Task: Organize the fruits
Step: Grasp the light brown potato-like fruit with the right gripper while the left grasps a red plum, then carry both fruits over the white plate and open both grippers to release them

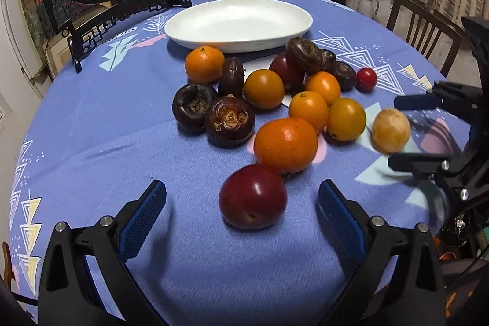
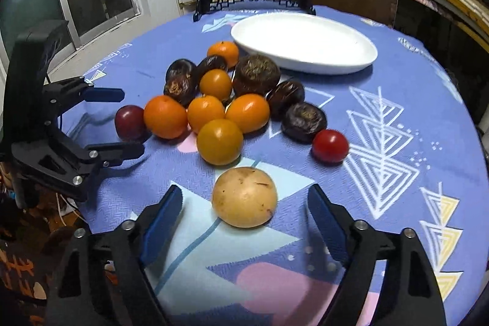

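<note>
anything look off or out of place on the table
Nothing is spilled or damaged. The white dish holds no fruit; all of it lies loose on the cloth. The pale yellow fruit and small red tomato sit apart from the main cluster.

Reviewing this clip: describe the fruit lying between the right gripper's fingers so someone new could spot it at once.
Start at the white oval plate at the far side of the table, then come past the fruit pile toward the right gripper. The pale tan fruit lies alone between its open fingers, the only dull, speckled one; its neighbours are glossy orange, red or dark brown.

Right tongs (image 2: 244, 203) (spread) flank yellow fruit (image 2: 244, 197).
</note>
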`<act>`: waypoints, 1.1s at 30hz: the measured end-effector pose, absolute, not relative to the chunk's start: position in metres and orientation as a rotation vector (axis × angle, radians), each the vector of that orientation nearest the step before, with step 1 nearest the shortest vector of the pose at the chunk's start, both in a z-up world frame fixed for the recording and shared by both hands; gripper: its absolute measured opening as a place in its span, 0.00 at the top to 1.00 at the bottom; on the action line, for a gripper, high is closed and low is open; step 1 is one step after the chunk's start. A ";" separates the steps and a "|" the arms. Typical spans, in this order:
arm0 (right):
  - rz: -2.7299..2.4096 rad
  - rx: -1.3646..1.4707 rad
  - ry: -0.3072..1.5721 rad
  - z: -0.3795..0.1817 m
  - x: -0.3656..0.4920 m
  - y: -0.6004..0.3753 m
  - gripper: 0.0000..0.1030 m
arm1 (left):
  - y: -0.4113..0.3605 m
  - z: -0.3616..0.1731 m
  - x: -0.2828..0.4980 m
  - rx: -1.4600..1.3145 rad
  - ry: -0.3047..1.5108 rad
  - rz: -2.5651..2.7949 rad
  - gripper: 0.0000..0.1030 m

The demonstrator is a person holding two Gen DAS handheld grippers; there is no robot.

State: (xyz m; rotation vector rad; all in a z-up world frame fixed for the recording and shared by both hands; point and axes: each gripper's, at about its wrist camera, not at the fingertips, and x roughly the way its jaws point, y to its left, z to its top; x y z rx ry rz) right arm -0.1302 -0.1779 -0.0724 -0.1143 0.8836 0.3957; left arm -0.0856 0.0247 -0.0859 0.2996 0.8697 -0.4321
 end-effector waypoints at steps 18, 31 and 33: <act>0.449 -0.119 0.879 -0.061 -0.124 -0.176 0.60 | 0.026 -0.077 -0.079 0.281 0.901 -0.468 0.63; 0.336 -0.147 0.683 0.027 0.005 -0.187 0.60 | -0.038 0.018 0.051 0.221 0.750 -0.374 0.62; 0.311 -0.119 0.710 0.019 0.035 -0.191 0.60 | -0.046 0.013 0.076 0.219 0.769 -0.343 0.62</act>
